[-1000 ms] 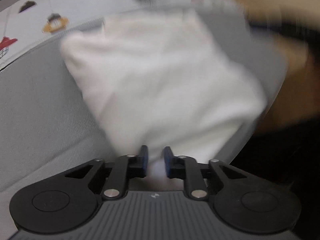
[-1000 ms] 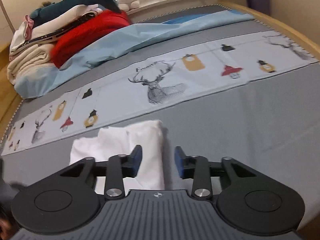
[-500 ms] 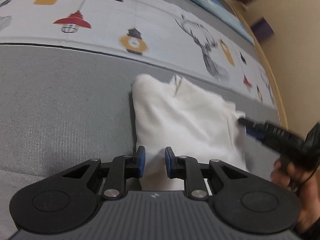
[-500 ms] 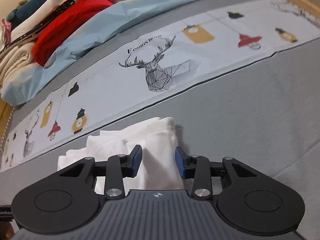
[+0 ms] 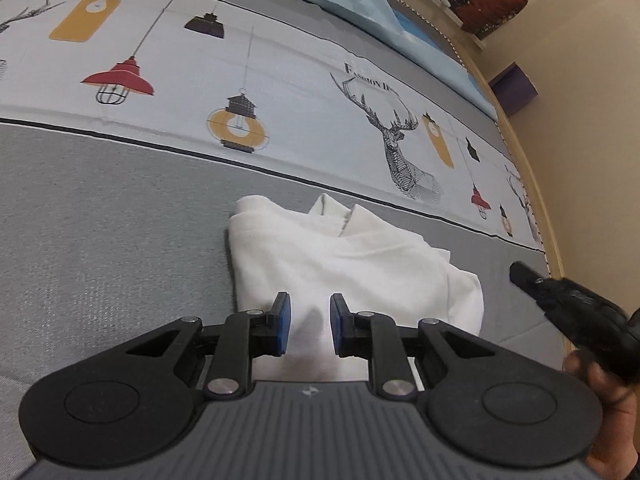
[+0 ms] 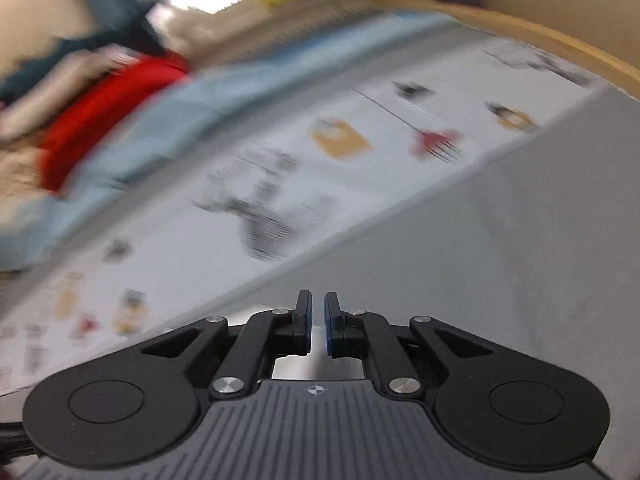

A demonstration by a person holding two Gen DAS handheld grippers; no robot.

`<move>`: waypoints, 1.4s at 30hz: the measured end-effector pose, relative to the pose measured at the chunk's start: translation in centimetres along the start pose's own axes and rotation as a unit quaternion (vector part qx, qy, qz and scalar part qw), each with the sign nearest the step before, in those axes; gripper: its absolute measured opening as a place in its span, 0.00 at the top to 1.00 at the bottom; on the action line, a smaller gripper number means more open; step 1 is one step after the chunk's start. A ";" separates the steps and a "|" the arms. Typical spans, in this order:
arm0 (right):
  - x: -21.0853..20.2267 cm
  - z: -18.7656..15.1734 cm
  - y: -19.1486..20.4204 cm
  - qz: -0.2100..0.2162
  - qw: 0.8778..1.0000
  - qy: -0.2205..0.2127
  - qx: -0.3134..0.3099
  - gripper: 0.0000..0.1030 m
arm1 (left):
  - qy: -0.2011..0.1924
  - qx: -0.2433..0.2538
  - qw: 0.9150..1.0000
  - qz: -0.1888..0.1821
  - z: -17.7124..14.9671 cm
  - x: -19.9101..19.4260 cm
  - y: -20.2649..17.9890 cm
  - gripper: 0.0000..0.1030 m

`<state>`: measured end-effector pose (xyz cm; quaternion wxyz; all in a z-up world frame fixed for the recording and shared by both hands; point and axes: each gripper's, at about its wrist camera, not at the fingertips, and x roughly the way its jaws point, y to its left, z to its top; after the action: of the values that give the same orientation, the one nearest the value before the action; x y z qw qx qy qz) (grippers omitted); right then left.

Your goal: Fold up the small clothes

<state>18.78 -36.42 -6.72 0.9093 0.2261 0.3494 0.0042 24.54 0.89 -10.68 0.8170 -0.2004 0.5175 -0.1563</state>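
Note:
A small white garment (image 5: 352, 264) lies folded on the grey bed cover, in the middle of the left wrist view. My left gripper (image 5: 307, 320) is open and empty, with its tips over the garment's near edge. My right gripper (image 6: 318, 314) is nearly closed with nothing between its pads, over bare grey cover; its view is motion-blurred and the garment does not show there. The right gripper also shows in the left wrist view (image 5: 560, 300), held by a hand to the right of the garment.
A printed band with lamps and deer (image 5: 280, 92) crosses the bed beyond the garment. A light blue sheet (image 6: 208, 120), a red pile (image 6: 104, 112) and stacked clothes lie at the bed's far end. The wooden bed edge (image 5: 536, 200) runs along the right.
My left gripper let the garment down, opened and drew back. My right gripper closed its jaws and swung off the garment to the right, blurring its view.

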 end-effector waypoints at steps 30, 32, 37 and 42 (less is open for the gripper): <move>-1.5 -6.0 -0.8 -0.018 0.966 0.205 -0.157 0.62 | 0.080 0.251 0.964 -0.018 -7.5 -1.1 -6.2 0.66; -1.5 -6.0 -1.4 -0.013 0.965 0.213 -0.150 0.63 | 0.135 0.286 0.949 0.011 -8.9 0.6 -6.1 0.66; -1.1 -5.8 -2.0 -0.029 0.965 0.223 -0.136 0.52 | 0.163 0.316 0.935 0.015 -9.9 1.2 -6.3 0.71; -1.7 -3.9 -2.0 0.005 0.984 0.161 -0.076 0.50 | 0.068 0.161 0.984 -0.043 -5.1 -1.3 -3.8 0.46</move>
<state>14.75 -36.88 -8.97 0.8557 0.1543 0.4887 0.0722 19.17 -2.69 -9.75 0.7940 -0.0775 0.5310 -0.2857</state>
